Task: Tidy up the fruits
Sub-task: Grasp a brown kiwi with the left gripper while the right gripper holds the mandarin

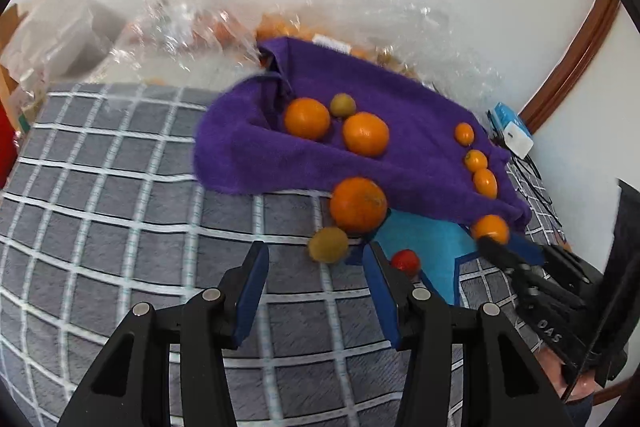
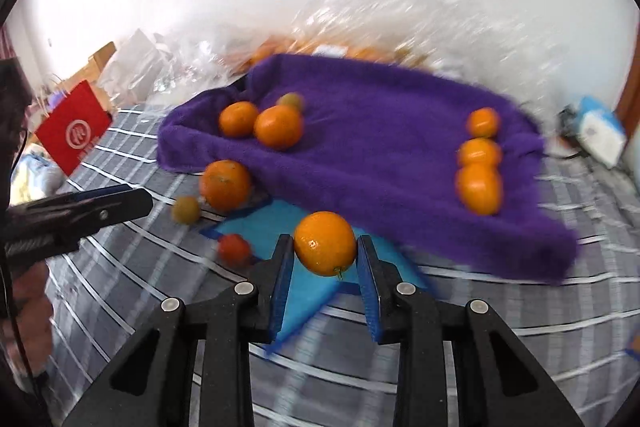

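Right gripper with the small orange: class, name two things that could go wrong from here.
The right gripper pinches the round small orange at its fingertips only, so it may slip out. A large orange sits at the purple towel's edge beside a greenish fruit; a nudge might roll either away.

Bed with grey, white-checked cover (image 1: 120,187), carrying cloths and loose fruit.

Lying directly on the cover: a rumpled purple towel (image 1: 400,155), holding several oranges; a blue cloth (image 1: 432,247), partly tucked under the towel's near edge; one large orange (image 1: 358,205) touching the towel's edge; a yellow-green fruit (image 1: 328,245) just beside that orange; a small red fruit (image 1: 405,261) at the blue cloth's edge; crinkled clear plastic bags (image 1: 192,27) along the far side; a blue-and-white box (image 1: 514,129) beside the towel's far corner.
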`<state>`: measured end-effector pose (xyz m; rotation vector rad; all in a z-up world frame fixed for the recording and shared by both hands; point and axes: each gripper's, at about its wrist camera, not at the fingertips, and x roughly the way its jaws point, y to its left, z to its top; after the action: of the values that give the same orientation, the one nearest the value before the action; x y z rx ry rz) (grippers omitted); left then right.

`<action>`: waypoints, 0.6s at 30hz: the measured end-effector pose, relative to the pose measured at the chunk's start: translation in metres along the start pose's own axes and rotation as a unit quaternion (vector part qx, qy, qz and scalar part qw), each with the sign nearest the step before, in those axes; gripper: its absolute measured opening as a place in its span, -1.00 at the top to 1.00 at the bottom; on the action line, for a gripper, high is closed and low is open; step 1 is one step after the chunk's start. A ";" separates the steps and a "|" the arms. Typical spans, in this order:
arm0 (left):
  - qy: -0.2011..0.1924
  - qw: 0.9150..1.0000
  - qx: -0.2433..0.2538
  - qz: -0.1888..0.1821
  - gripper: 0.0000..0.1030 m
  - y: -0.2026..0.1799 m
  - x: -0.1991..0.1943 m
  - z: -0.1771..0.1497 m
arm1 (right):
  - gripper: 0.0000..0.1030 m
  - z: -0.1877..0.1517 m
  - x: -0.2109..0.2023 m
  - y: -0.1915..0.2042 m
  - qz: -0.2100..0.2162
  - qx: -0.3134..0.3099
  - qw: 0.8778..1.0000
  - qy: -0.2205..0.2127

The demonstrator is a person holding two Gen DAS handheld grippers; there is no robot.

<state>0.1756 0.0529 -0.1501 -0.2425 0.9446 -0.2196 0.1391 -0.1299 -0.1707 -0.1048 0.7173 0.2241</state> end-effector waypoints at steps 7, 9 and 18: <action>0.016 0.999 0.030 0.019 0.26 -0.018 0.030 -0.005 | 0.38 -0.022 0.006 -0.056 -0.048 0.059 0.997 0.011; -0.002 0.998 0.039 0.045 0.43 -0.020 0.031 -0.009 | 0.38 -0.026 0.012 -0.068 -0.042 0.083 0.996 0.017; -0.018 0.997 0.056 0.057 0.51 -0.021 0.024 -0.017 | 0.38 -0.030 0.011 -0.069 -0.063 0.082 0.994 0.019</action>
<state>0.1735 0.0237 -0.1722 -0.0877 0.9048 -0.1620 0.1445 -0.1997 -0.1987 0.0024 0.7607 0.0428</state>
